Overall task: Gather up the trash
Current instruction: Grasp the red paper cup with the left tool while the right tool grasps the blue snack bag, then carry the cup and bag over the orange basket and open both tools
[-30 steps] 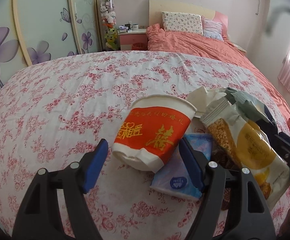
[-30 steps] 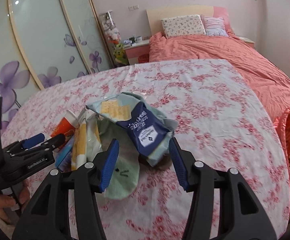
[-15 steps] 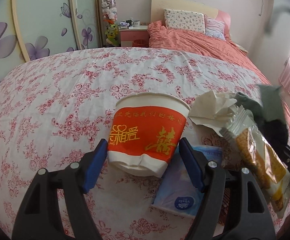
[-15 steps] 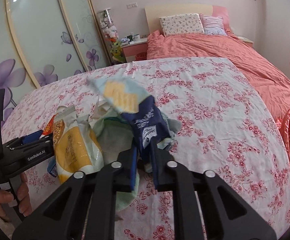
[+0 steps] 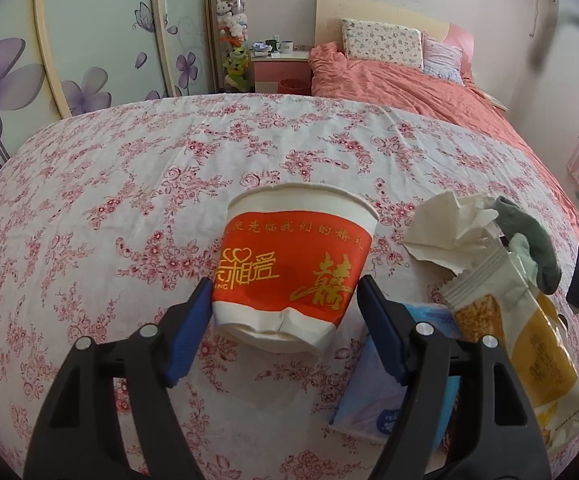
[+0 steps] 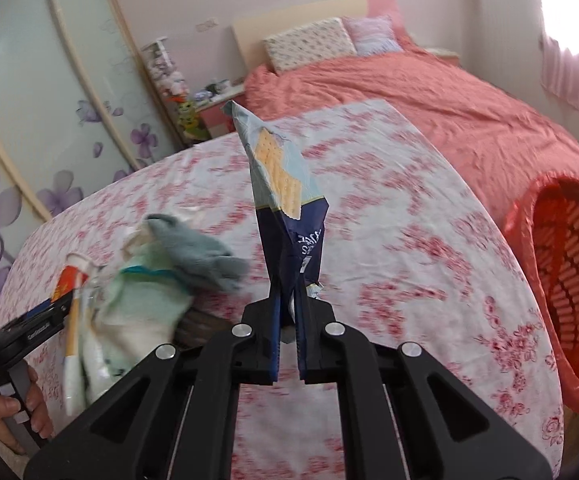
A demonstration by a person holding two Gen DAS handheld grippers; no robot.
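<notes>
We're over a floral bedspread (image 5: 137, 184) in a pink bedroom: one paper cup (image 5: 293, 272) between our left gripper's (image 5: 283, 308) unclenched jaws, one cracker wrapper (image 6: 285, 200) pinched by the right gripper (image 6: 288, 312), one orange basket (image 6: 569, 280).

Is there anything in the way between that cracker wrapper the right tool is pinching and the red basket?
Nothing visible. The right tool holds the cracker wrapper up off the flowered bedspread, and the red basket sits open beyond the bed's right edge. Only bare bedspread lies between them; the socks and other litter lie on the opposite side.
</notes>
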